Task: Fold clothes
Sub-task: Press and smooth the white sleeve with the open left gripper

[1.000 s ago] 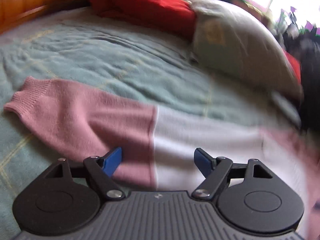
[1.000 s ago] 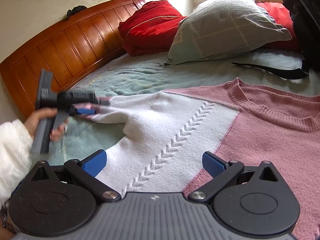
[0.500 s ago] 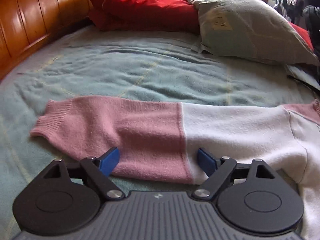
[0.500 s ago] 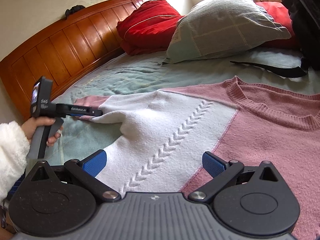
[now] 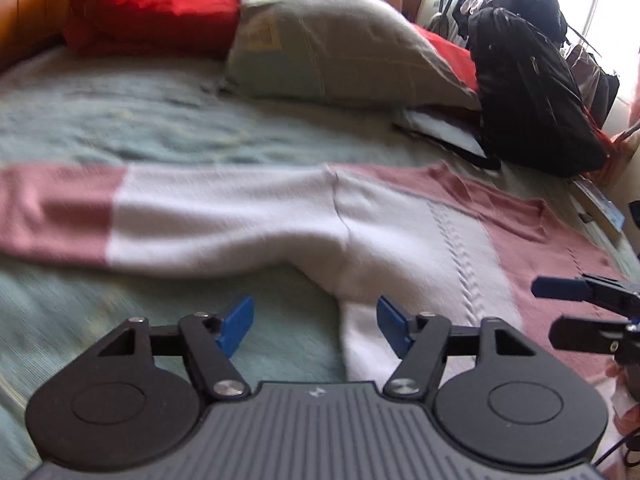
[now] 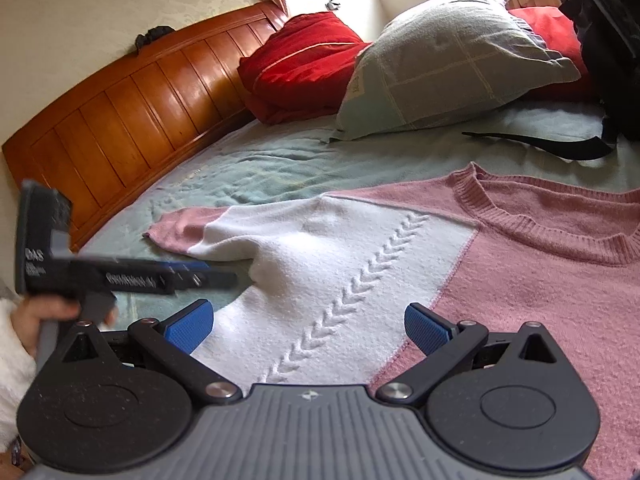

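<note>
sweater (image 6: 500,264): flat on the bed, collar toward the grey pillow (image 6: 452,60), sleeve out for folding | left gripper (image 5: 316,326): just narrowed, half-open, empty, at underarm side seam | right gripper (image 6: 308,326): wide, empty, over chest, waiting

1. a pink and white knitted sweater (image 6: 400,264) lies flat on the bed's pale green blanket (image 6: 256,168), its sleeve (image 6: 188,228) stretched toward the wooden headboard (image 6: 132,108).
2. a red cushion (image 6: 304,64) rests against the headboard's far end, with a grey checked pillow (image 6: 452,64) just beside it.
3. a black backpack (image 5: 528,92) sits behind the sweater's neckline, touching the pillow.
4. the left gripper (image 6: 216,276) hangs just beside the sleeve's underarm, over the blanket.
5. the right gripper (image 6: 308,324) hangs above the sweater's chest, near the left one.
</note>
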### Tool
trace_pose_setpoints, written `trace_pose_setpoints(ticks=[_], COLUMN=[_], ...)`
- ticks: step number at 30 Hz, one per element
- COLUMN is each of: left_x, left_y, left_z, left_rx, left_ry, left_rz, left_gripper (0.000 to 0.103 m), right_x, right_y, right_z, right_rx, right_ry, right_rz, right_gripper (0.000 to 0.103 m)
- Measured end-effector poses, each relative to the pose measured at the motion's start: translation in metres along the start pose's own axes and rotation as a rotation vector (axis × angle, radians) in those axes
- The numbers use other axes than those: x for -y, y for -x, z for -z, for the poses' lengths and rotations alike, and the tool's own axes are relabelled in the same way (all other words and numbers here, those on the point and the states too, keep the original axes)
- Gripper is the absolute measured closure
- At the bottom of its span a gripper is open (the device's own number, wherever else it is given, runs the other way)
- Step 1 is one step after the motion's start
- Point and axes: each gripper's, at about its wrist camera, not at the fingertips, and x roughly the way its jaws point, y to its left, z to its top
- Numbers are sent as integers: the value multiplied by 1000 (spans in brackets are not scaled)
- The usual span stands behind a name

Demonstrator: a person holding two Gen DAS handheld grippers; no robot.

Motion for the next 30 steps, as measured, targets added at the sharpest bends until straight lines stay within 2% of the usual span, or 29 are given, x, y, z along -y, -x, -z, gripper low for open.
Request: trace_pose_setpoints(ticks=[4,7,11,14,16,17,20,23,26,30], left_x=[-24,-44,-66,-68,-64,-59,-44,-36,-39,-48], left_y=[-8,-10,-15,-20,-25,-27,-30,-24,-9,21], left_z=[5,4,2,-1,-5,-8,-14,-12,-7,-4], left_rx=[22,57,100,150,176,183,202,210,219,261], left_ry=[116,178,237,198,165,151,102,82,119,147], left_rz=[58,103,167,171,180,180,199,297,388,392], left_gripper=[43,39,38,36,19,17,16,17,17,17], right_x=[-2,-2,-2,-2,-3,-3,-3,-2,0,0], right_y=[-2,-2,-4,-5,-6,-6,-7,-7,-8,-8], right_z=[1,2,3,4,4,4,5,5,5,5], right_rx=[-8,-11,-16,-22,-25,-25,-28,-30,-34,-36], right_ry=[7,11,11,14,19,21,27,22,11,6], right_rz=[-1,-3,-4,-3,-4,-4,-5,-4,-2,1], right_gripper=[0,0,0,0,0,0,0,0,0,0])
